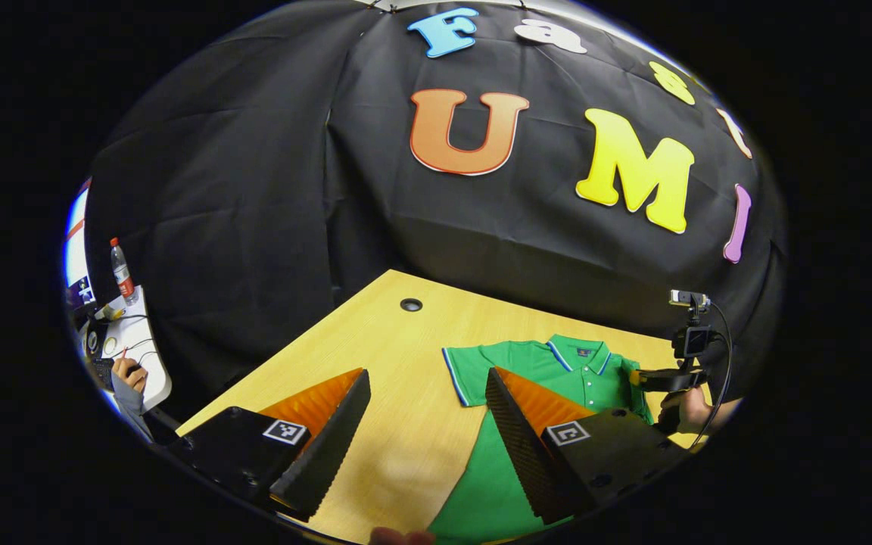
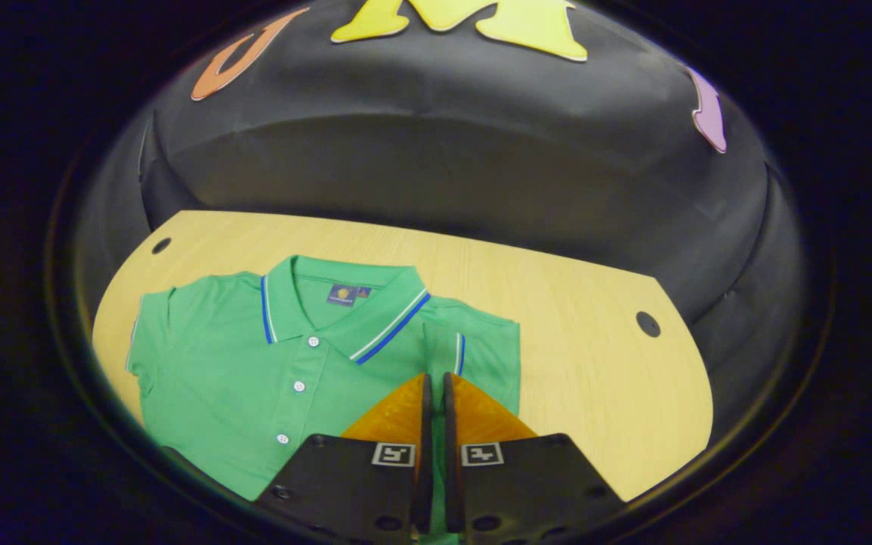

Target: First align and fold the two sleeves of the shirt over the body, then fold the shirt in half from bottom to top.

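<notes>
In the right gripper view the right gripper (image 2: pixel 434 378) has its two fingers drawn almost together, a thin slit between them, and they close over the folded-in sleeve (image 2: pixel 474 352) of the green polo shirt (image 2: pixel 254 371); a strip of green shows in the slit lower down, yet whether both fingers truly pinch the cloth I cannot tell. That sleeve lies turned over the body, its striped cuff just beyond the fingertips. The left gripper (image 1: pixel 428 382), in the left gripper view, stands with its jaws wide apart and nothing between them but table and cloth: one finger is over bare wood, the other over the shirt's body. Outward from the jaws, the shirt lies flat, front up, on the pale wooden table (image 2: pixel 572 303), its collar (image 2: pixel 345 303) toward the booth's black wall and the other sleeve (image 1: pixel 460 371) spread out to the side. The right gripper view gives the button placket and the collar's label clearly, plus two round holes in the tabletop. The left gripper view offers what the other lacks: the right gripper seen from afar at the shirt's far shoulder with the hand (image 1: pixel 689 409) that holds it, and, past the table's edge, a side desk (image 1: pixel 137 344) with a bottle (image 1: pixel 122 270) and another person's hand (image 1: pixel 130 373).
</notes>
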Demonstrator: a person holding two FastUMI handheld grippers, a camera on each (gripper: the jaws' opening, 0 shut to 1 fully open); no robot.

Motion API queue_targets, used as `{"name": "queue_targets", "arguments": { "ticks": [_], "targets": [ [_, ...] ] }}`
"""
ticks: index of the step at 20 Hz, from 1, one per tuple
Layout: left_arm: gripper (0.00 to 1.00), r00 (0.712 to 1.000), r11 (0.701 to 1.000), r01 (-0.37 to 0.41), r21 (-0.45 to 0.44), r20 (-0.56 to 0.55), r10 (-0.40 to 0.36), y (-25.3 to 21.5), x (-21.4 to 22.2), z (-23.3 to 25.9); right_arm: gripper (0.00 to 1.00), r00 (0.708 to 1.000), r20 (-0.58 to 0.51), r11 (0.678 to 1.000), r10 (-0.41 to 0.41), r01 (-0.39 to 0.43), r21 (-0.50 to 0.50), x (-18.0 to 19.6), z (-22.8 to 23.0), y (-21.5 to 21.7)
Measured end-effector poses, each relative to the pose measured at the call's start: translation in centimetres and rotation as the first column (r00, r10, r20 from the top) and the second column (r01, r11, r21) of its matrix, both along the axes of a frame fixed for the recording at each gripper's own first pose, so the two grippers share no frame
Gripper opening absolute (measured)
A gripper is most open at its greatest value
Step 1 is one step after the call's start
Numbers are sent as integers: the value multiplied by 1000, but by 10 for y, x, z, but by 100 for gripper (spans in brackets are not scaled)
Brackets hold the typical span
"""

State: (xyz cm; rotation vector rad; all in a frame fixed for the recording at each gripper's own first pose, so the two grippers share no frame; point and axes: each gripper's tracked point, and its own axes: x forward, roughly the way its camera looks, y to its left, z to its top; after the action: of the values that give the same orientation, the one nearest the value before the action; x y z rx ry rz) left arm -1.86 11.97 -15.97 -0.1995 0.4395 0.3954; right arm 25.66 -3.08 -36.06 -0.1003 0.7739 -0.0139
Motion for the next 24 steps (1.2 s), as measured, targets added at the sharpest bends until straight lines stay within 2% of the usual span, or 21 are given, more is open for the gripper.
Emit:
{"name": "queue_targets", "arguments": {
  "ticks": [5, 6, 7, 9, 10, 11, 12, 13, 15, 16, 19, 21, 24],
  "targets": [
    [99, 1000, 1000, -7, -12, -1, 7, 12, -6, -5, 19, 999, 8, 997, 35, -35, 75, -12, 16, 14],
    [99, 1000, 1000, -2, -14, 3, 2, 12, -4, -6, 30, 999, 16, 996, 37, -38, 76, -16, 22, 14],
    [99, 1000, 1000, 6, -16, 6, -6, 11, -2, -6, 30, 999, 19, 996, 37, -38, 81, -19, 28, 13],
    [99, 999, 999, 36, -24, 19, -36, 6, 5, -6, 38, 999, 26, 994, 44, -46, 97, -31, 46, 11],
    [100, 998, 998, 58, -32, 27, -57, 3, 9, -7, 52, 998, 34, 994, 48, -51, 101, -40, 56, 8],
    [99, 996, 995, 86, -43, 32, -85, -3, 14, -8, 61, 997, 53, 994, 52, -57, 95, -47, 71, 5],
    [99, 993, 992, 116, -52, 37, -114, -7, 20, -10, 77, 995, 81, 995, 59, -65, 80, -56, 87, 1],
    [99, 989, 987, 147, -63, 39, -145, -12, 26, -12, 83, 992, 109, 995, 65, -73, 68, -66, 106, -3],
    [99, 980, 976, 200, -87, 38, -197, -18, 37, -20, 81, 983, 164, 994, 80, -91, 64, -91, 143, -3],
    [99, 975, 970, 221, -101, 39, -218, -19, 43, -25, 86, 977, 193, 993, 90, -103, 58, -104, 162, -4],
    [99, 963, 944, 271, -190, 50, -266, -25, 60, -45, 90, 958, 264, 990, 113, -130, 48, -146, 213, -5],
    [99, 963, 931, 266, -250, 34, -266, -24, 73, -65, 89, 949, 295, 989, 113, -136, 56, -169, 238, -9],
    [99, 963, 924, 254, -285, -20, -270, -20, 96, -105, 89, 954, 294, 985, 58, -103, 139, -197, 253, -14]
  ]
}}
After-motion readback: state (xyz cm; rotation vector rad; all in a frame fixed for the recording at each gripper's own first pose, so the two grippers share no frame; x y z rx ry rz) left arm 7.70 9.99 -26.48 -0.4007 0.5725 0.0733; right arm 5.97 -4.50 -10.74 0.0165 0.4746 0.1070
